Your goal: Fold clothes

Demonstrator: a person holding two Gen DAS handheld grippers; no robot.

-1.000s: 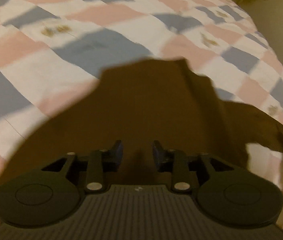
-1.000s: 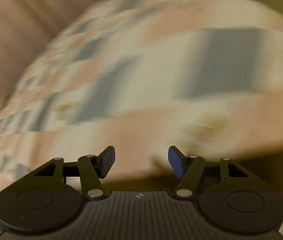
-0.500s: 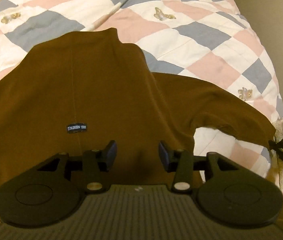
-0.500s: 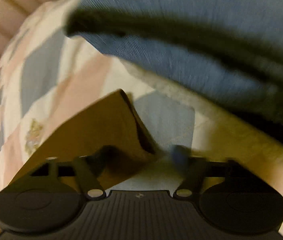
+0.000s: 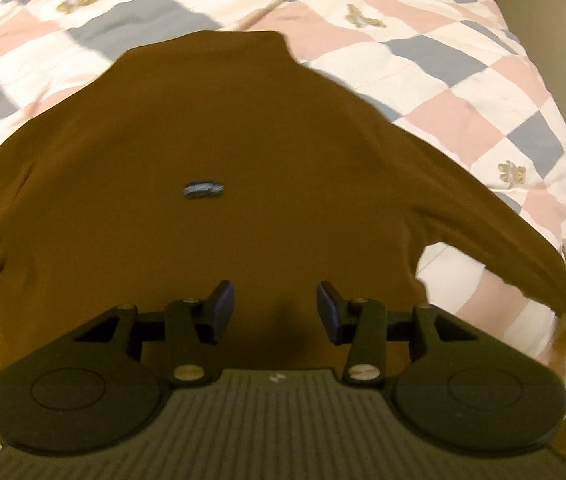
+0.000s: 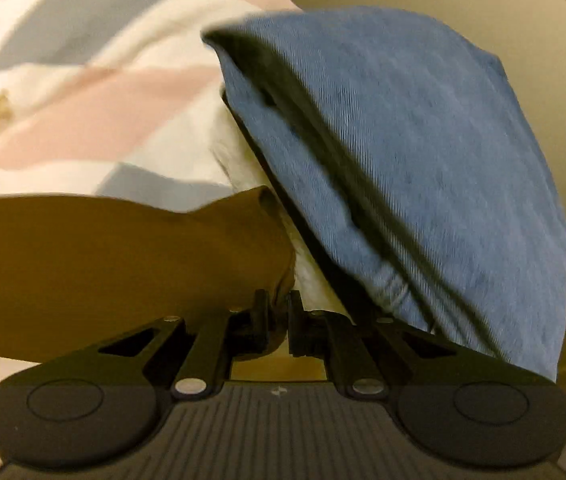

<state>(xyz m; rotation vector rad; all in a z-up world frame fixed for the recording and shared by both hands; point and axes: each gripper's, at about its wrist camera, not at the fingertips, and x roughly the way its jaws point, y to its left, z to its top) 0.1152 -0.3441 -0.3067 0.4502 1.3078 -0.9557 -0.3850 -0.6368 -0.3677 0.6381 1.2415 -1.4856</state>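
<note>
Hovering over the hem of the top (image 5: pixel 211 208), which lies flat on the quilt (image 5: pixel 463 80), the left gripper (image 5: pixel 275 308) is spread and empty. The right gripper (image 6: pixel 279 320) pinches the cuff (image 6: pixel 267 216) beside the jeans (image 6: pixel 403 160); a shallow bite could slip under tension.

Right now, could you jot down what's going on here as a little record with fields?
surface: pink, grey and white checked quilt
garment: brown long-sleeved top, spread flat, small label showing
left gripper: open, over the top's lower edge, holding nothing
right gripper: shut on the brown sleeve's cuff
beside sleeve: folded blue denim on the quilt's edge
fold progress: not yet started
</note>
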